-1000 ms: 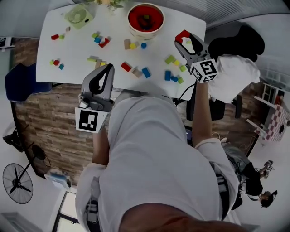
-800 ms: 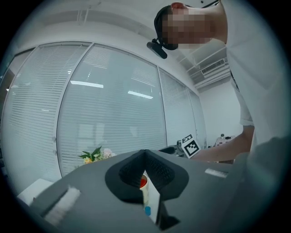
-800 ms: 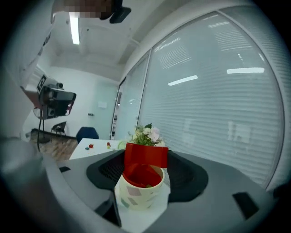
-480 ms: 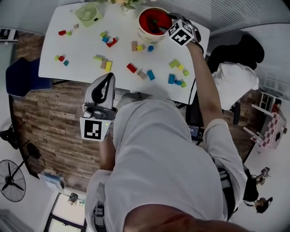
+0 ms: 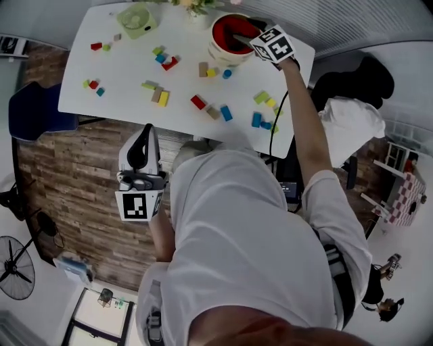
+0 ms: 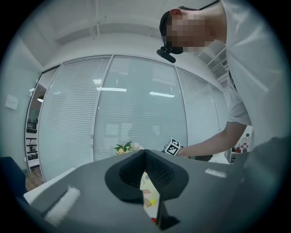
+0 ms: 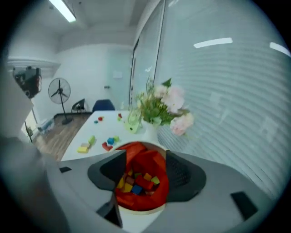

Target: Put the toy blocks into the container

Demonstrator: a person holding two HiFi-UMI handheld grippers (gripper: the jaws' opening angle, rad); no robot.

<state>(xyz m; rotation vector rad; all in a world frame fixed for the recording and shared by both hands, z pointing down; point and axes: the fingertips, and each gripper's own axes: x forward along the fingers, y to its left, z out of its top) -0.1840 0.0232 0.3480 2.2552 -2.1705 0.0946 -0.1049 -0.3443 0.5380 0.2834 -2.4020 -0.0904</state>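
A red bowl with a cream rim stands at the back of the white table. My right gripper hangs over it, and its jaws stand wide. In the right gripper view a red block sits between that gripper's fingertips, above the bowl, which holds several blocks. Loose blocks lie on the table, among them a red one, a blue one and a yellow one. My left gripper is shut and empty, held off the table's near edge.
A green round device and a vase of flowers stand at the table's back edge. A blue chair is at the left. A black chair with white cloth stands at the right, and a floor fan is on the wooden floor.
My right gripper has carried the red block from above the table's right side to over the red bowl. The left gripper has drawn back a little from the table edge.
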